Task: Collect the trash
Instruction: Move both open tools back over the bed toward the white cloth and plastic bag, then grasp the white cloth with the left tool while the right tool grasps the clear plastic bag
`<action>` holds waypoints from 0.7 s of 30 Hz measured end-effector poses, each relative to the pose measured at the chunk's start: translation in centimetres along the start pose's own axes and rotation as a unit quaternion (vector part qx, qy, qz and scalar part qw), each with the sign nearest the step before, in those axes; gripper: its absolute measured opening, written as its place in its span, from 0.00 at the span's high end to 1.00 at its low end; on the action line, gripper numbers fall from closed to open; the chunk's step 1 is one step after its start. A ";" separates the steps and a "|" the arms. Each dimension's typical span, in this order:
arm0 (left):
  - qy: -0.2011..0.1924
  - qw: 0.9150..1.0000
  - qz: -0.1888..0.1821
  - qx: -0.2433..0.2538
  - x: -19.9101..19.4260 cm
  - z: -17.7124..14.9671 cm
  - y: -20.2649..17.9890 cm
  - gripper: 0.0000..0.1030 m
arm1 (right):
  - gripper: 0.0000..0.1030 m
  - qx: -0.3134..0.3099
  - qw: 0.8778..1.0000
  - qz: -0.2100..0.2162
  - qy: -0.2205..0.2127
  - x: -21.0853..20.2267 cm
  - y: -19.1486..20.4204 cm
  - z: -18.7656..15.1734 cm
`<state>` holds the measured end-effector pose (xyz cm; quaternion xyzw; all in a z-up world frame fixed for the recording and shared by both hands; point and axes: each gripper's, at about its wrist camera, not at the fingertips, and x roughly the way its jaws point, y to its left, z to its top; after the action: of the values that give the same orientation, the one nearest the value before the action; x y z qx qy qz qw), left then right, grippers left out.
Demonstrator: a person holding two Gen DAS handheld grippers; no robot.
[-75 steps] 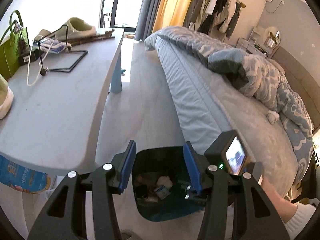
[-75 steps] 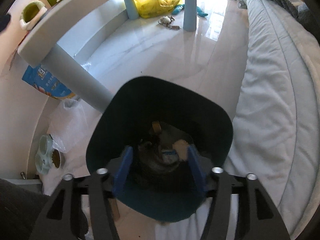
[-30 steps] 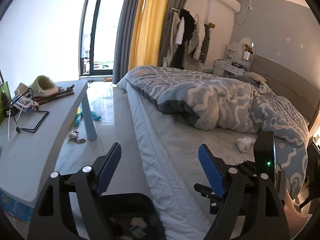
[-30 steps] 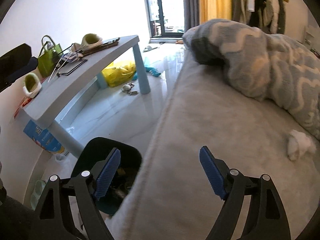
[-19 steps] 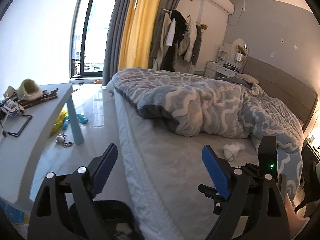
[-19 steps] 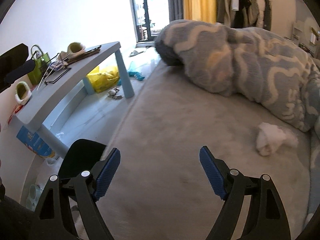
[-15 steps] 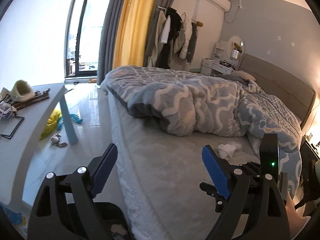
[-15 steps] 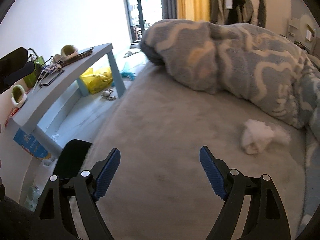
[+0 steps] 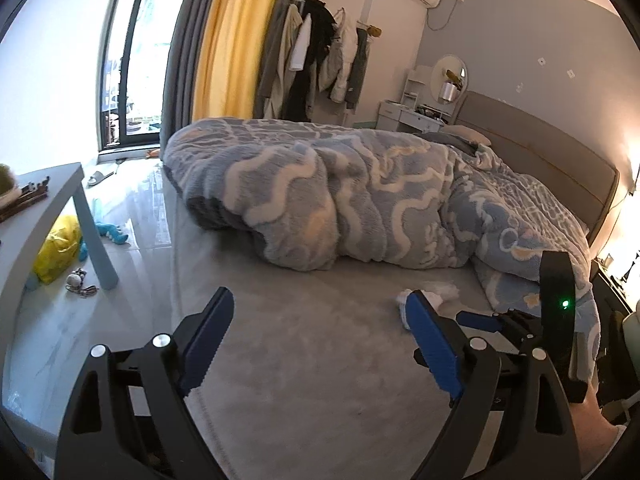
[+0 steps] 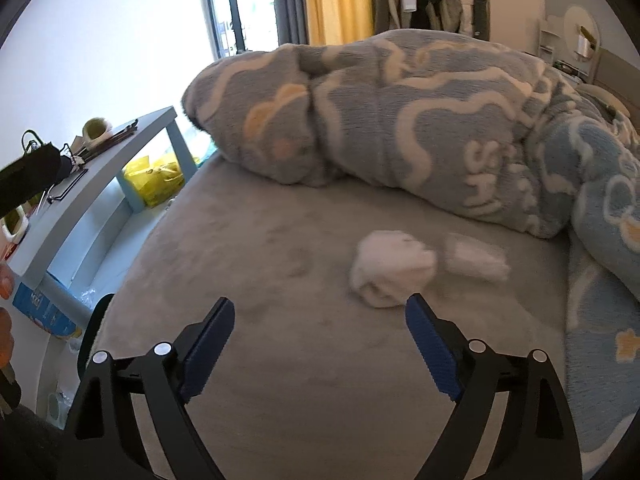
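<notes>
Two crumpled white tissues lie on the grey bed sheet [image 10: 280,360]. The larger tissue [image 10: 390,268] sits just beyond my right gripper's right fingertip; the smaller tissue [image 10: 476,258] lies right of it. In the left wrist view the tissues [image 9: 430,296] show partly behind the right finger. My right gripper [image 10: 320,336] is open and empty, low over the sheet. My left gripper [image 9: 320,338] is open and empty above the bed. The dark trash bin's rim [image 10: 94,332] shows at the bed's left edge.
A bunched blue and white blanket [image 9: 360,200] covers the far side of the bed. A light blue table [image 10: 104,172] stands left, with a yellow bag [image 9: 56,248] and small toys on the floor beneath. The right gripper's body [image 9: 556,316] is at the left view's right.
Both grippers have swung from over the bin to over the bed and moved toward the tissues, which now look larger and closer. Both jaws stay open.
</notes>
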<state>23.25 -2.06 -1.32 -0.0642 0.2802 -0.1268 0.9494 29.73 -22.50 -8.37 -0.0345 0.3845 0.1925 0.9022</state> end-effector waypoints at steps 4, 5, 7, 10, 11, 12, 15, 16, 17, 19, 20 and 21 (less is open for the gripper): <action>0.004 1.000 -0.007 0.006 1.2 0.1 -1.1 0.13 | 0.14 0.008 1.000 -0.010 -0.004 -0.1 -1.5 0.1; 0.005 1.000 -0.008 0.008 1.5 0.1 -1.4 0.12 | 0.14 0.009 1.000 -0.012 -0.004 -0.2 -1.9 0.1; 0.008 1.000 -0.009 0.011 1.9 0.0 -1.7 0.12 | 0.14 0.012 1.000 -0.016 -0.004 -0.3 -2.7 0.0; 0.012 1.000 -0.011 0.008 2.7 0.1 -2.1 0.12 | 0.13 0.017 1.000 -0.021 -0.004 -0.4 -3.8 0.0; 0.013 1.000 -0.012 0.007 2.8 0.1 -2.2 0.12 | 0.13 0.019 1.000 -0.023 -0.004 -0.5 -4.2 -0.1; 0.013 1.000 -0.013 0.007 3.0 0.0 -2.3 0.12 | 0.13 0.020 1.000 -0.024 -0.004 -0.5 -4.4 -0.1; 0.017 1.000 -0.016 0.009 3.8 0.1 -2.8 0.12 | 0.13 0.021 0.999 -0.028 -0.004 -0.5 -5.2 -0.2; 0.018 1.000 -0.018 0.009 4.1 0.0 -2.9 0.12 | 0.13 0.022 0.999 -0.030 -0.004 -0.5 -5.5 -0.3; 0.020 1.000 -0.019 0.009 4.3 0.0 -3.0 0.12 | 0.12 0.024 0.999 -0.031 -0.004 -0.5 -5.8 -0.3; 0.023 0.999 -0.021 0.009 4.7 0.0 -3.3 0.12 | 0.12 0.026 0.999 -0.035 -0.004 -0.5 -6.4 -0.3; 0.024 0.999 -0.022 0.008 5.0 0.0 -3.4 0.12 | 0.12 0.027 0.999 -0.037 -0.004 -0.6 -6.6 -0.3; 0.025 0.999 -0.022 0.007 5.2 0.0 -3.5 0.12 | 0.12 0.028 0.999 -0.038 -0.004 -0.6 -6.9 -0.3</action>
<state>26.73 -6.84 -3.37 -0.0606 0.3018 -0.1517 0.9393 31.71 -29.11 -8.79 -0.0228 0.3846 0.1473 0.9110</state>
